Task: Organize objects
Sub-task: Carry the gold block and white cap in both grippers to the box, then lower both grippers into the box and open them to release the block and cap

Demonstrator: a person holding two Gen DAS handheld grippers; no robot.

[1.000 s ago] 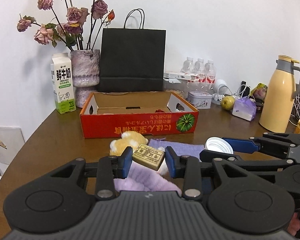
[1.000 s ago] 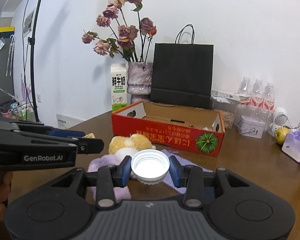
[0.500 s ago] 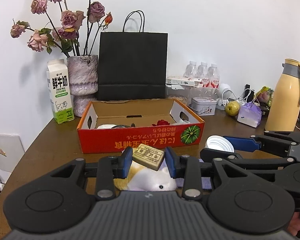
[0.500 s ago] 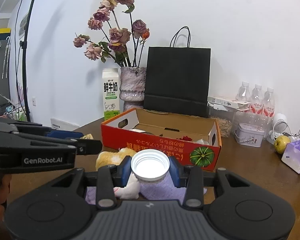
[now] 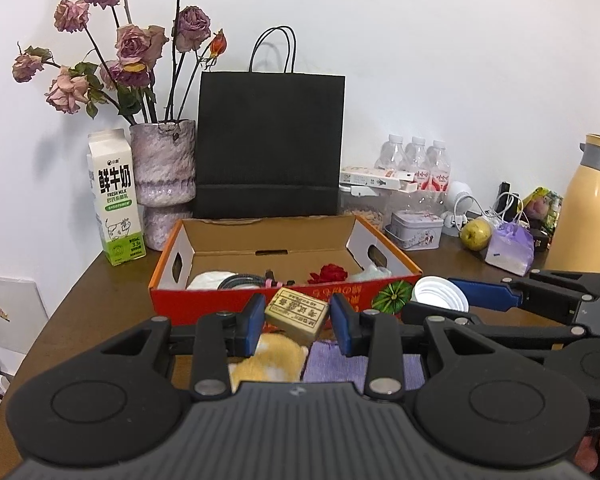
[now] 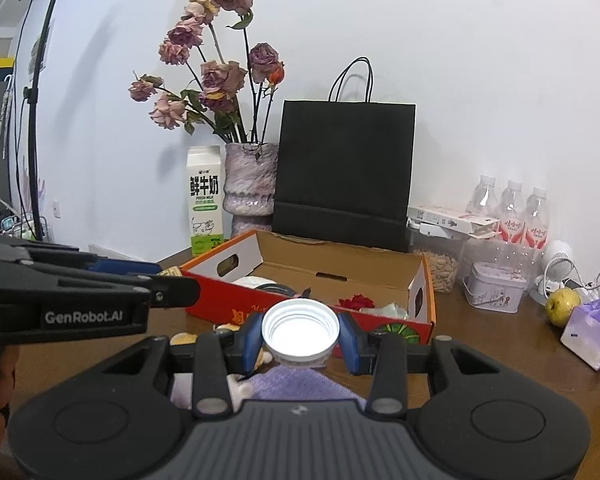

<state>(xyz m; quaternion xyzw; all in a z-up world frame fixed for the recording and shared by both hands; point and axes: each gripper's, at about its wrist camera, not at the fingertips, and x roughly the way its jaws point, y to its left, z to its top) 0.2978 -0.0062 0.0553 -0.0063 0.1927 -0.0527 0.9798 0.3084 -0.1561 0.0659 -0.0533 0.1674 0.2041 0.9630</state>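
Risk, judged: both loads are carried over the table's near edge toward the red box point(image 5: 284, 304), front wall first. Too low an approach and a load clips that wall and twists out of the pads.

Left gripper point(image 5: 296, 318): jaws nearly together, clamped on the tan block point(image 5: 298, 314), held skewed, so grip looks marginal.

Right gripper point(image 6: 300, 334): jaws partway apart, clamped on the white cap point(image 6: 300, 328), open side up.

Box sits mid-table, already holding a red flower point(image 5: 327, 273) etc.
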